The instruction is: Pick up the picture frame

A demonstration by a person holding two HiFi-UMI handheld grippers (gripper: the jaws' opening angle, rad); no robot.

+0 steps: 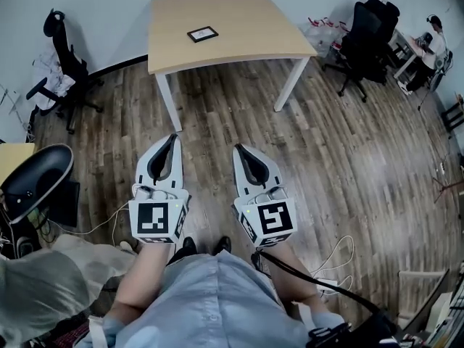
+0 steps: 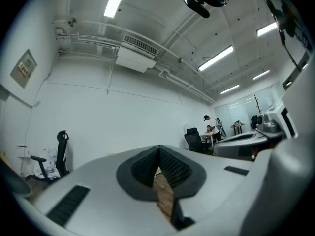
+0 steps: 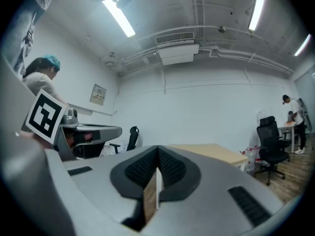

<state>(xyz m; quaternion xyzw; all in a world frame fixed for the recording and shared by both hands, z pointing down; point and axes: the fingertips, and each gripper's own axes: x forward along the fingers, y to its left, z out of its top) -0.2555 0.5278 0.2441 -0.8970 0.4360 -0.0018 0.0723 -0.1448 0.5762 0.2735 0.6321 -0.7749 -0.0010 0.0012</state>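
A small black picture frame [image 1: 202,34] lies flat on the light wooden table [image 1: 246,20] at the far side of the room. Both grippers are held side by side well short of the table, over the wooden floor. My left gripper [image 1: 172,138] points toward the table with its jaws shut and nothing between them. My right gripper [image 1: 238,149] is also shut and empty. In the left gripper view my left gripper [image 2: 159,149] has its tips pressed together. In the right gripper view my right gripper [image 3: 158,149] is closed, and the table [image 3: 211,152] shows beyond it.
A black office chair [image 1: 61,56] stands left of the table, another chair [image 1: 366,31] with a person at a desk to the right. A dark round seat [image 1: 32,180] is close on the left. Cables [image 1: 341,256] trail over the floor near the person's feet.
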